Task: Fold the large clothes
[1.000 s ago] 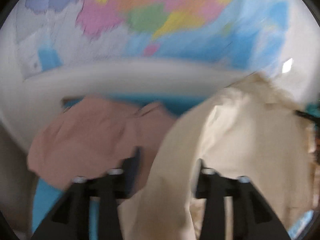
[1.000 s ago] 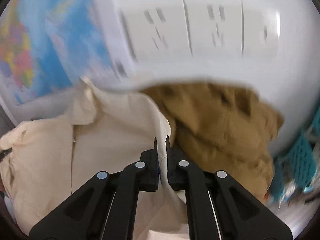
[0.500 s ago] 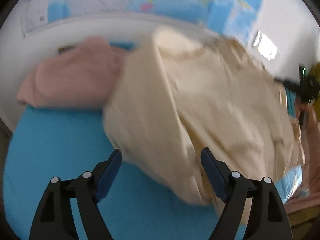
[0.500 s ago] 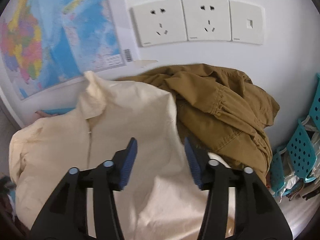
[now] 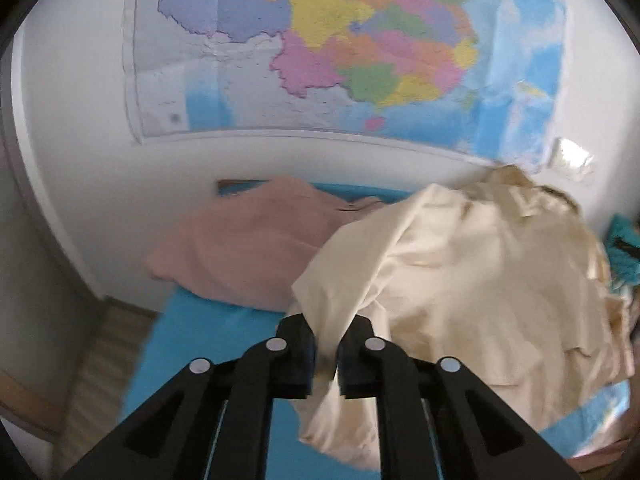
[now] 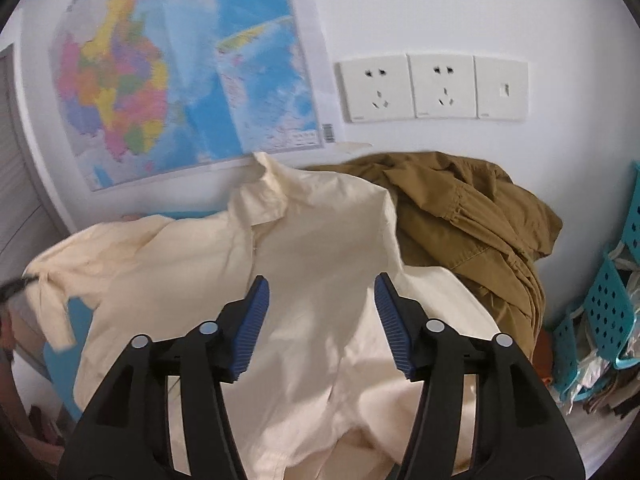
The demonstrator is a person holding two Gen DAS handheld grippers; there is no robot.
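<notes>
with the left claw (image 5: 326,354), just closed, pinching the crumpled cream cotton shirt (image 5: 460,280) at lower centre, the spread, just-opened right claw (image 6: 322,320) should regrip an opposite edge, then pull flat over the blue worktop (image 5: 208,332).

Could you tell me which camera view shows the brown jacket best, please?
The right wrist view: the brown jacket lies crumpled against the wall, right of the cream shirt. In the left wrist view the shirt hides it entirely.
</notes>
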